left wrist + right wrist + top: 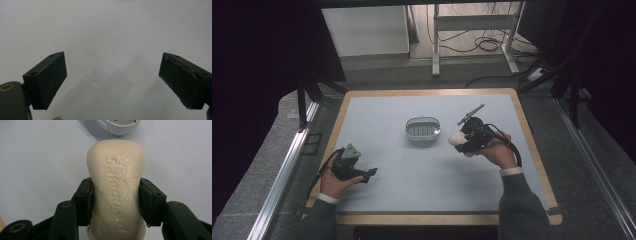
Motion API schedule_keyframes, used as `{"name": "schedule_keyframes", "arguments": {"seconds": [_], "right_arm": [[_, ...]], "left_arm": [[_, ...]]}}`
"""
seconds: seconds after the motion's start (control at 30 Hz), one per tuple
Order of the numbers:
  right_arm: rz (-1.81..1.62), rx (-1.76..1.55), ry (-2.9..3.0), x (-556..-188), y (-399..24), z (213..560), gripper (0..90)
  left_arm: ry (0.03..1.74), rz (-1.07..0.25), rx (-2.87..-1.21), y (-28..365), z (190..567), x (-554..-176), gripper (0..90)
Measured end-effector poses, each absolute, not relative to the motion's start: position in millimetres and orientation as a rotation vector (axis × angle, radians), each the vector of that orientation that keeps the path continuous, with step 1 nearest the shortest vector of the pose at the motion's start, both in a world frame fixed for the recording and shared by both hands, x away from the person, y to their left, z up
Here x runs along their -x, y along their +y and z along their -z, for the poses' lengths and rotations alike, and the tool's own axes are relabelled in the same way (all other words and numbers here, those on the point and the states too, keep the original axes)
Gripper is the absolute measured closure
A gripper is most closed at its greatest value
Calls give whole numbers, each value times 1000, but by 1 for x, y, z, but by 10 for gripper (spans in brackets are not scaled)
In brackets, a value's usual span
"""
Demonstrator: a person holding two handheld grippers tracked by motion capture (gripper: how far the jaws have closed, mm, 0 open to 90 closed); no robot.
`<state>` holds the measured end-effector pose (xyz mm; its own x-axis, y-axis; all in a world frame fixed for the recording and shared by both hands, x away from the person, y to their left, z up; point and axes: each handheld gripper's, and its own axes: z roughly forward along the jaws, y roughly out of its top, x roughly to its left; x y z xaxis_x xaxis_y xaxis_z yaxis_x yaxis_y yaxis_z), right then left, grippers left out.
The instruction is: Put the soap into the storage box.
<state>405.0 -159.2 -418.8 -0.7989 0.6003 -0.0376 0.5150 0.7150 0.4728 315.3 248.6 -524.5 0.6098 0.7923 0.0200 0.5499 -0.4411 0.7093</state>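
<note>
A cream bar of soap [116, 185] with embossed lettering is clamped across its narrow middle by my right gripper [115, 200]. In the high view the soap [456, 138] pokes out to the left of the right gripper [464, 141], just right of a white oval soap dish [422, 128] at the table's middle. The dish's rim [117, 127] shows at the top of the right gripper view. My left gripper [371, 172] rests low near the front left, jaws wide apart with nothing between them; its fingers [47, 80] frame bare mat.
The pale blue mat [412, 170] covers the table, bordered by a wooden edge [437, 219]. Beyond the far edge stand a white frame [472, 30] and loose cables on the floor. Metal rails run along both sides.
</note>
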Motion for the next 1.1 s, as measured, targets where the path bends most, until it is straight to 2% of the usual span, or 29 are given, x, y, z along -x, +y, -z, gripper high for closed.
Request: {"name": "schedule_keyframes", "arguments": {"seconds": [0.57, 1.1], "right_arm": [[-678, -841, 2739, -422, -146, 417, 494], [-716, -779, 2741, -434, -137, 397, 494]], "left_arm": [[1045, -460, -2186, 243, 527, -316, 82], [971, -425, -2224, 235, 522, -322, 73]]}}
